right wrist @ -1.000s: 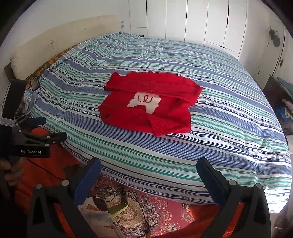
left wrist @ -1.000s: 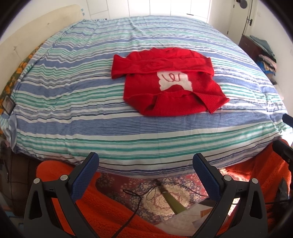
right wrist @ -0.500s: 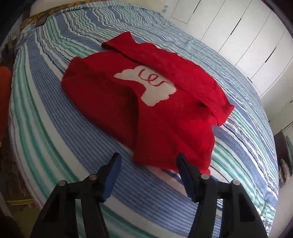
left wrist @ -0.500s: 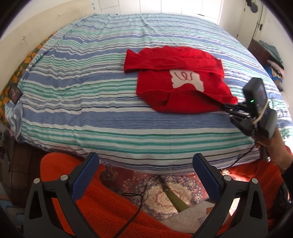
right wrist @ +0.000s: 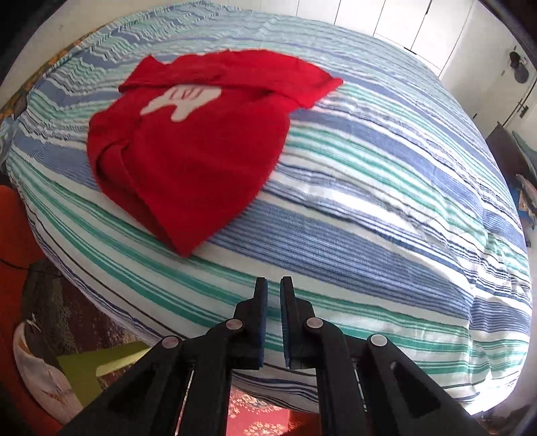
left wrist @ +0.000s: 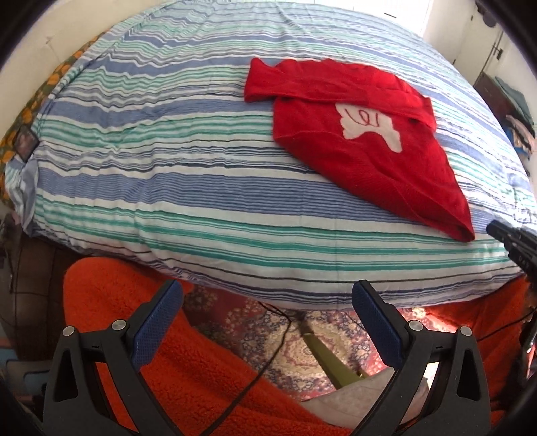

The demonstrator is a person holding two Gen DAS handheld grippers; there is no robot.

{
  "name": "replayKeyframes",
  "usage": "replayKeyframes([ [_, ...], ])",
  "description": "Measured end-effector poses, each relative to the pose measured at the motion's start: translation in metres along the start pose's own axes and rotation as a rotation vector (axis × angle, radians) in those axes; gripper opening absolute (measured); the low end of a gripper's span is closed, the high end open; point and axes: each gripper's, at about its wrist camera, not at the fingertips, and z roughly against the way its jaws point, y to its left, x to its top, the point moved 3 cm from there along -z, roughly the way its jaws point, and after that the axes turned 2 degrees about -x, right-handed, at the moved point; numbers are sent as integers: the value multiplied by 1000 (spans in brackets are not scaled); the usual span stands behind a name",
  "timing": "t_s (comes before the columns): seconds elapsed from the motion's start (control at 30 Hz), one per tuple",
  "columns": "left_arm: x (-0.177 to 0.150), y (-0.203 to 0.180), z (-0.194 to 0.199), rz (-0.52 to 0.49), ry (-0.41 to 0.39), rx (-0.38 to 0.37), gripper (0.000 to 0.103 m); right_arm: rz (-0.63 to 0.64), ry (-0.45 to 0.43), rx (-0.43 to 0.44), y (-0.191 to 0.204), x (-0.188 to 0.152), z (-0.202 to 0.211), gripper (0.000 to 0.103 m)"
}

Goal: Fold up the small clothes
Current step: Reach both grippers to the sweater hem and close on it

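Note:
A small red sweater with a white patch lies on the striped bed cover, its near corner drawn out to a point towards the bed's front edge. It also shows in the right wrist view. My left gripper is open and empty, held over the floor in front of the bed. My right gripper has its jaws nearly together with nothing between them, just short of the sweater's pointed corner. Its body shows at the right edge of the left wrist view.
An orange fleece blanket and a patterned rug lie on the floor below the bed's front edge. A cable runs across them. White cupboards stand behind the bed and a dark dresser at the right.
My right gripper went in to the sweater's near corner, closed and pulled back; the sweater's corner now stretches to a point towards the bed edge. My left gripper moved closer, still open.

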Motion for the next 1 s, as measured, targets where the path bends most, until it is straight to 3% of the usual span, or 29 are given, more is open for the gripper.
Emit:
replayKeyframes([
  [0.03,0,0,-1,1,1,-3,101,-31,-21,80,8,12,5,15],
  [0.07,0,1,-1,4,3,-9,101,-51,-40,160,20,26,8,30],
  [0.1,0,3,-1,9,3,-14,101,-61,-60,244,34,39,9,54],
  [0.17,-1,6,2,19,-4,-15,101,-69,-102,415,68,69,3,72],
  [0.23,-2,12,6,32,-16,-16,101,-75,-77,550,100,97,-20,72],
  [0.27,-3,15,8,42,-21,-15,101,-78,-54,571,114,110,-37,72],
  [0.37,-6,27,9,78,-26,-16,101,-81,41,501,149,131,-97,71],
  [0.43,-9,37,9,103,-26,-10,101,-107,135,534,171,127,-126,66],
  [0.47,-11,42,8,116,-28,-7,101,-90,148,591,186,123,-123,65],
  [0.57,-14,58,-2,160,-12,-1,101,103,115,868,228,99,-69,65],
  [0.6,-14,61,-7,171,1,-1,101,168,117,911,236,85,-52,65],
  [0.7,-12,63,-21,183,19,-17,101,261,146,887,232,44,-21,65],
  [0.83,0,53,-34,163,1,-103,101,166,126,772,180,10,0,65],
  [0.93,15,34,-48,123,8,-210,101,38,41,618,127,-1,19,65],
  [1.0,29,18,-58,89,15,-293,101,-14,7,457,97,-9,29,65],
])
